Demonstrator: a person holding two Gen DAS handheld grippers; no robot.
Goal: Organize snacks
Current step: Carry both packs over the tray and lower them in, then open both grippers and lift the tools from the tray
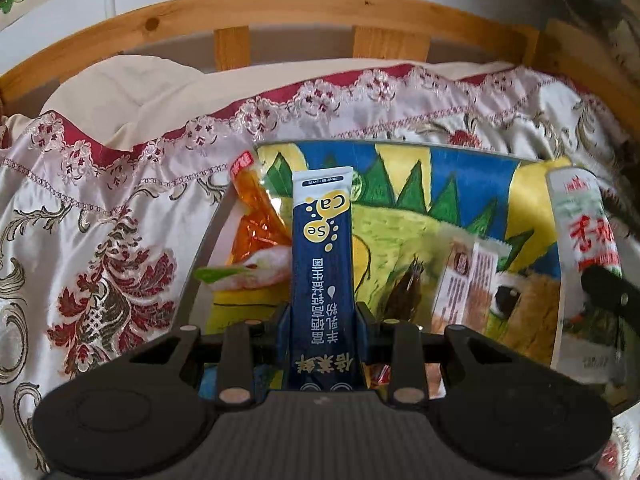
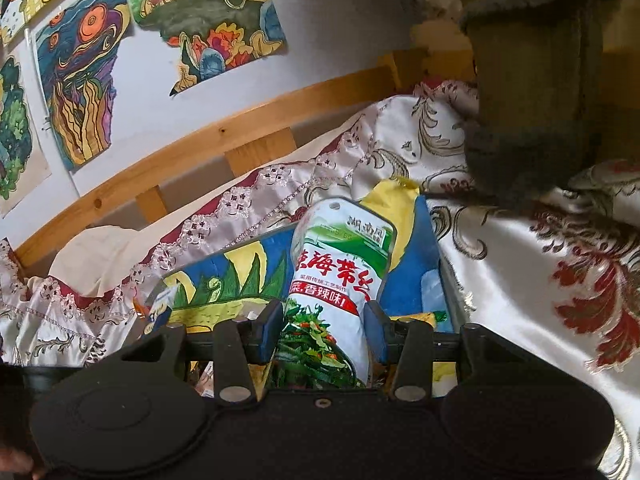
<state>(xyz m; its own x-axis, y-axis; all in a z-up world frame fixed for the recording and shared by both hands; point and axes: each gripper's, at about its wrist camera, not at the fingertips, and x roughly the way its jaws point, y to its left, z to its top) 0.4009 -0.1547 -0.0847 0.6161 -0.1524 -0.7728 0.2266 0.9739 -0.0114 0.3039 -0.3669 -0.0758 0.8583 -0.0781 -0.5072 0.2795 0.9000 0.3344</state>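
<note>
Bed w/ floral satin cover [image 1: 100, 216]; painted tray [image 1: 440, 184] on it. Left gripper [image 1: 322, 312] clamps navy sachet [image 1: 322, 248] over tray. Right gripper [image 2: 324, 322] grips seaweed snack pouch [image 2: 340, 264] above tray's far end.

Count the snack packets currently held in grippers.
2. The navy sachet is in the left gripper; the white-and-green seaweed packet is in the right gripper.

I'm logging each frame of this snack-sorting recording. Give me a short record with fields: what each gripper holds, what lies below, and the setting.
left gripper: shut on dark blue sachet
right gripper: shut on white and green seaweed packet
below: tray with a colourful drawing, holding an orange wrapper and other packets
setting: embroidered bedspread, wooden bed frame
</note>
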